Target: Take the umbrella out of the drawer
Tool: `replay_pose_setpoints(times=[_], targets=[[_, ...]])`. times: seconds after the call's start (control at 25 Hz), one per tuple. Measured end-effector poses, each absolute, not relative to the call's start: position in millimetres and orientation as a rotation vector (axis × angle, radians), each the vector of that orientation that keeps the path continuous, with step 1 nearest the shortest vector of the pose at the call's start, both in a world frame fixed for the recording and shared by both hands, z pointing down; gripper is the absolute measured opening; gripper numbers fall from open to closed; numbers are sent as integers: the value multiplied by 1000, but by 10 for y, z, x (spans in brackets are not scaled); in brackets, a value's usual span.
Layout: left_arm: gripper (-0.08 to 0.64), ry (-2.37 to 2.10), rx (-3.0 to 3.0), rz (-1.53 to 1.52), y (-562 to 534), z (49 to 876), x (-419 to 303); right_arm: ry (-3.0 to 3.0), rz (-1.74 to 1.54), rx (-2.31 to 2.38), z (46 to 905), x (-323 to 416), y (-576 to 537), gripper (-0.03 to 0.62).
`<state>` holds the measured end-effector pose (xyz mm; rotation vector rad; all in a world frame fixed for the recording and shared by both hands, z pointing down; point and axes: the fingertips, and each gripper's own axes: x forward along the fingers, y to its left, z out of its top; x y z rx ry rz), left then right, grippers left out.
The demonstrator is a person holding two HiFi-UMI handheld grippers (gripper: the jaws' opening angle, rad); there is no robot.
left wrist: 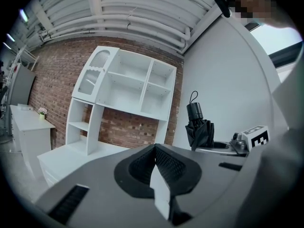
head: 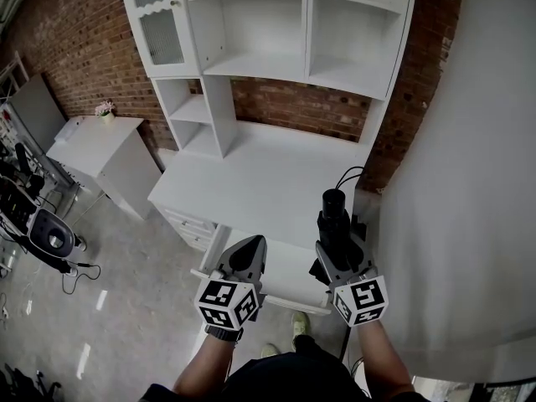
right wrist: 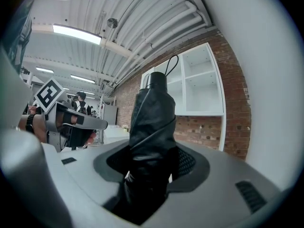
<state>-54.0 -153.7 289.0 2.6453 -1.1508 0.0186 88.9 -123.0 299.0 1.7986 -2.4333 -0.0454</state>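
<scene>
A folded black umbrella [head: 336,224] stands upright in my right gripper [head: 339,254], whose jaws are shut on its lower part; it fills the middle of the right gripper view [right wrist: 153,141] and shows at the right of the left gripper view [left wrist: 198,128]. The white drawer [head: 289,287] stands pulled out under the desk front, below both grippers. My left gripper [head: 244,258] hangs beside the right one over the drawer, jaws shut [left wrist: 159,175] with nothing between them.
A white desk [head: 260,182] with a shelf hutch [head: 276,40] stands against a brick wall [head: 79,40]. A white wall [head: 469,182] runs along the right. A small white cabinet [head: 96,153] with a flower pot stands left; gear lies on the floor at far left [head: 42,233].
</scene>
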Motion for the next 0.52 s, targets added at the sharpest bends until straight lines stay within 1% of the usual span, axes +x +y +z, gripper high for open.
replay_pose_setpoints(times=[0.52], targets=[[6, -1157, 2660, 10, -1527, 2802, -569, -2432, -67, 1810, 2930, 860, -1203, 204]])
